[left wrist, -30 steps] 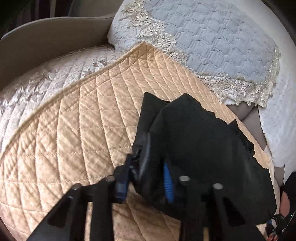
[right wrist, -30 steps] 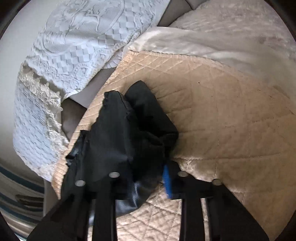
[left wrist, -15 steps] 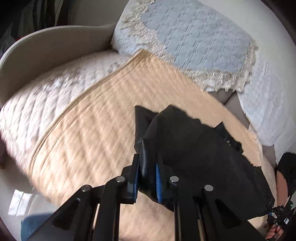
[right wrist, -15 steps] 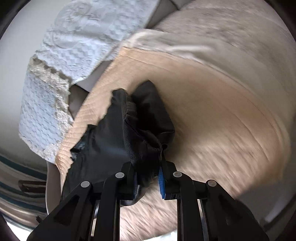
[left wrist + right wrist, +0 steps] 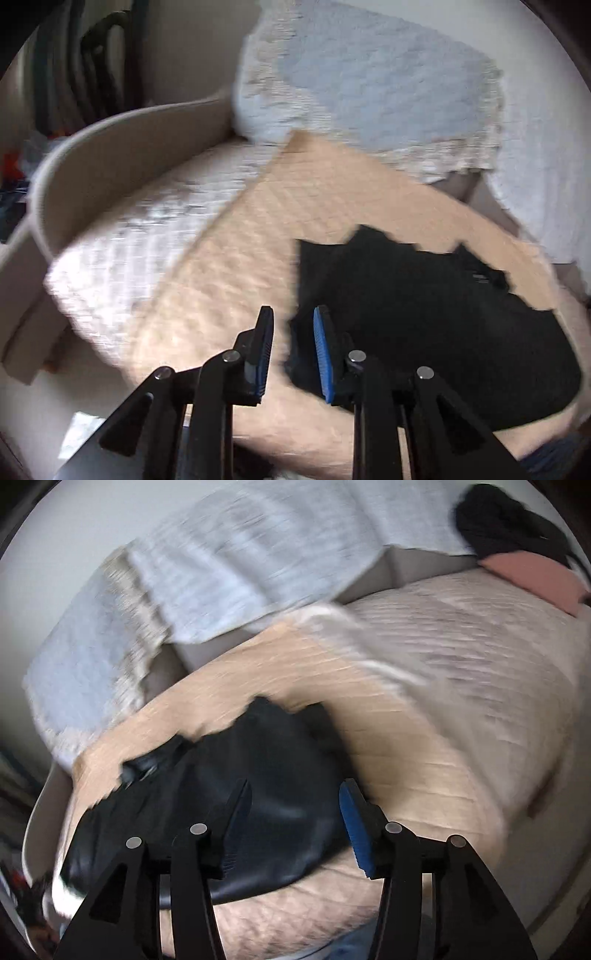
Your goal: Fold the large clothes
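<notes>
A black garment (image 5: 424, 325) lies folded in a heap on the tan quilted cover (image 5: 295, 206) of a sofa. It also shows in the right wrist view (image 5: 258, 775). My left gripper (image 5: 293, 350) is open and empty, just left of the garment's near edge. My right gripper (image 5: 295, 819) is open and empty, above the garment's near part. Both views are blurred by motion.
A pale blue quilted cushion with lace trim (image 5: 369, 74) leans on the sofa back. A white patterned cover (image 5: 147, 221) lies left of the tan one. A curved beige armrest (image 5: 110, 147) rises at the left. A pink cushion (image 5: 535, 576) lies at the far right.
Both grippers were shut on the black garment half a second ago. Both have opened, let go and pulled back. The garment now rests on the sofa.
</notes>
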The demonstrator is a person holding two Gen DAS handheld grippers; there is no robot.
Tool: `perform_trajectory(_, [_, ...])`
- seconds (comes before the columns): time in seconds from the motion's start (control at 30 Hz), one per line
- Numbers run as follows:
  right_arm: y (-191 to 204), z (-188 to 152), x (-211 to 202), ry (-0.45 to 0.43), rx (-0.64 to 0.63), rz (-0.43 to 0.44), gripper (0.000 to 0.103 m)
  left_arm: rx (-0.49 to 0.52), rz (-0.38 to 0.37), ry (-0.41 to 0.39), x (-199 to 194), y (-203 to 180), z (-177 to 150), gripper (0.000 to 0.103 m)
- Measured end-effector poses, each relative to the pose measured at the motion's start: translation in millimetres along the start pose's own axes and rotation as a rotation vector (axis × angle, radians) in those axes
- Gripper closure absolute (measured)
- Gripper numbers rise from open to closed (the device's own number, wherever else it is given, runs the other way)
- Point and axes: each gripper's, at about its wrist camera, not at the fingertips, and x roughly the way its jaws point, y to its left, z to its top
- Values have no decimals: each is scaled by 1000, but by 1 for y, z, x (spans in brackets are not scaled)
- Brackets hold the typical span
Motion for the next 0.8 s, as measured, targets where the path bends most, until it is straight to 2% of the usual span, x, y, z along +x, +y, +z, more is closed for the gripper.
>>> perform_trajectory(0.07, [9,-1,27,72,-21,24,52,54,-71,1,9,-19,1,80])
perform_trajectory(0.1, [7,-1,44,106,-4,43,52,89,-81,-4,17,-30,1,80])
perform_trajectory(0.17, [-6,0,67,121,52,23,58,133,-47,20,42,-43,-2,80])
perform_trajectory(0.23, [-22,1,87,128,114,-11,88,172,30,79,70,-47,-9,80])
perform_trajectory(0.3, [-26,3,90,132,155,-46,89,206,35,83,84,-47,-14,80])
perform_trajectory(0.4, [7,4,65,41,-24,-86,80,223,0,62,68,-52,-11,79])
perform_trajectory(0.47, [26,1,52,-25,-118,-62,59,215,-52,40,57,-55,-6,79])
perform_trajectory(0.5, [32,0,52,-39,-151,-76,43,225,-73,21,53,-58,-5,76])
perform_trajectory(0.53, [34,-2,58,-34,-174,-110,40,242,-80,5,52,-62,-4,73])
perform_trajectory(0.57, [31,-3,75,18,-179,-164,40,262,-73,-7,55,-66,-4,66])
perform_trajectory(0.6, [23,-3,93,97,-162,-187,40,282,-51,-1,64,-69,-4,64])
perform_trajectory(0.63, [19,-3,103,135,-145,-186,40,287,-26,30,78,-68,-3,64])
perform_trajectory(0.7, [23,3,98,93,-139,-176,40,256,-25,90,93,-62,-5,64])
perform_trajectory(0.8, [40,4,77,19,-191,-150,40,252,-51,51,74,-63,-1,64])
